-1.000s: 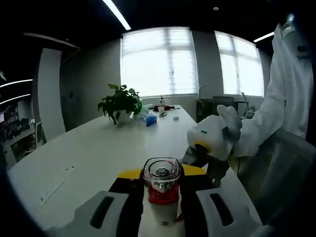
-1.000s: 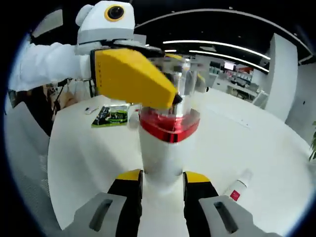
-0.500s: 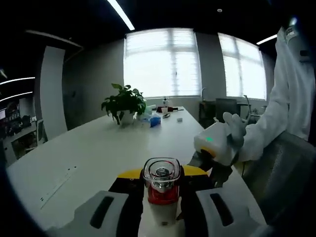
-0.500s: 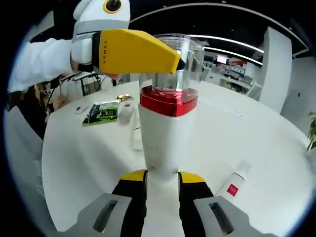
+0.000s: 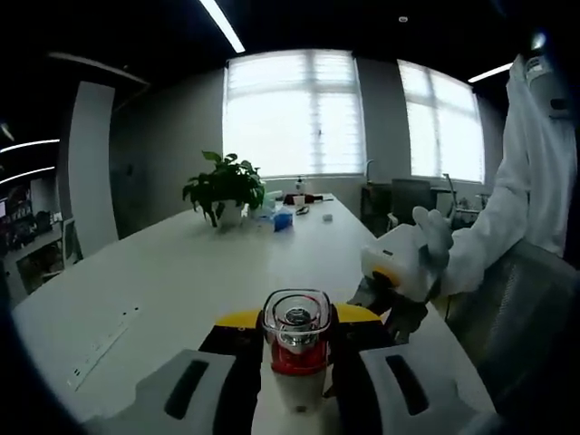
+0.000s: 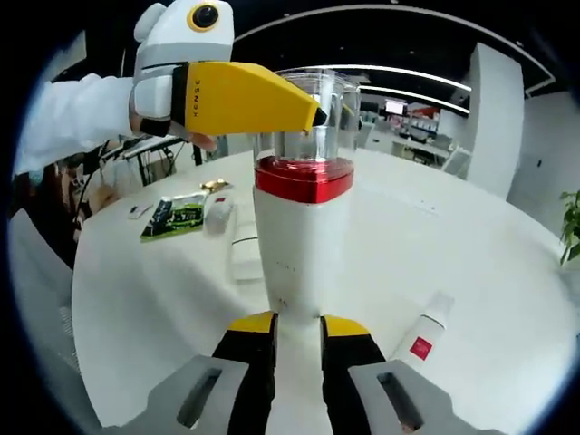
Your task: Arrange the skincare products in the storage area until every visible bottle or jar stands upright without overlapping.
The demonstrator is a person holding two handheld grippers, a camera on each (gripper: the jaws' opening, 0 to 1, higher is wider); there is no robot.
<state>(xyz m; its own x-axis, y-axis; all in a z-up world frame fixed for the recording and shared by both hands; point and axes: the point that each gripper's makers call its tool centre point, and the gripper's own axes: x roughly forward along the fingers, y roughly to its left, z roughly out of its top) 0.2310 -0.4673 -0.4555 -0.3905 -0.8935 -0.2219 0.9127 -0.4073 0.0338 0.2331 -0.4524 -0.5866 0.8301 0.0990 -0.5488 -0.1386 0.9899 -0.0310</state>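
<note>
A long white tabletop (image 5: 181,272) is running away toward bright windows, with a potted plant (image 5: 222,188) sitting near its far end.

In the left gripper view, the left gripper (image 5: 296,385) is clamping the bottle (image 5: 295,349) at its clear cap, the jaws closing on either side of the red collar. The grip up high is probably steadying the top so the bottle cannot topple. The right gripper (image 5: 385,304) is coming in from the right, held by a gloved hand (image 5: 426,245) on a white sleeve, low beside the bottle.

In the right gripper view, an office with shelving is lying beyond the table's far edge. The right gripper (image 6: 297,340) is pinching the white body of the bottle (image 6: 299,217) near its base, jaws tight against it. The left gripper (image 6: 245,95) is reaching in from the left onto the clear cap. The bottle is standing upright toward the near edge of the tabletop (image 6: 471,263), though whether its base is resting on the surface I cannot tell. Holding it at both ends seems meant to settle it straight. A small white tube (image 6: 424,333) with a red label is lying flat just right of the bottle, not yet stood up. A green packet (image 6: 177,217) is lying farther back on the left.
</note>
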